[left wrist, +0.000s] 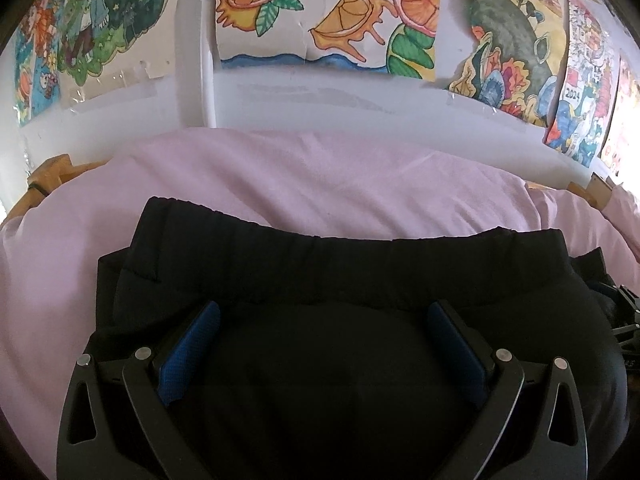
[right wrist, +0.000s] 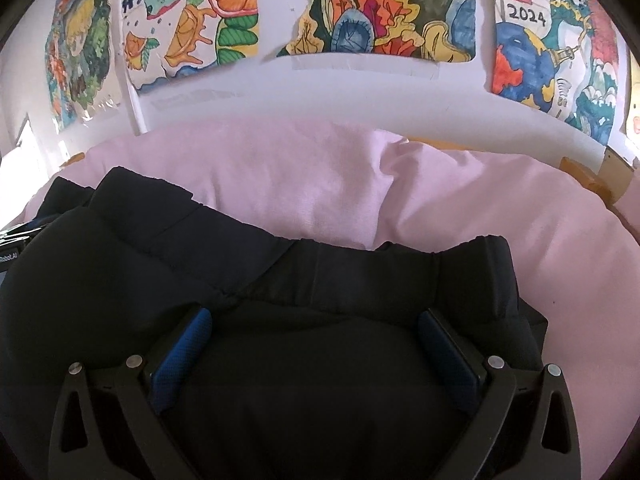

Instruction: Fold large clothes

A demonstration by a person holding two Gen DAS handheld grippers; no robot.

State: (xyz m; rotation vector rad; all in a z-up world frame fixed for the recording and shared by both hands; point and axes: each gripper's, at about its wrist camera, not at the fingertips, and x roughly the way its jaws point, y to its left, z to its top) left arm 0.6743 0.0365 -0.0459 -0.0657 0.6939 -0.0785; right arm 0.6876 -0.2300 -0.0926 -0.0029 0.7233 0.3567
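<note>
Pink bedding (left wrist: 320, 176) covers the whole bed, running back to a white wall hung with bright hand-coloured drawings (left wrist: 328, 20), and a sliver of wooden bed frame (right wrist: 580, 176) shows at the corners. On the bedding lies a black garment (left wrist: 360, 264), bulky and dark, with what looks like an elasticated waistband (right wrist: 400, 264) turned toward the wall; its long axis runs left to right across both views, and the band sits just ahead of both sets of jaws. The left gripper (left wrist: 324, 344) hangs over the left half of the cloth with its jaws spread wide, gripping nothing; the right gripper (right wrist: 316, 348) stands the same way over the right half, jaws apart and empty. Each is about equally near the band, so I judge a two-handed pinch along that edge is what comes next. The blue pads (left wrist: 192, 352) are the only clear detail against the black. The near part of the garment is cut off below the frames, its folds are lost in shadow, and I cannot tell whether the fingertips touch the fabric.
</note>
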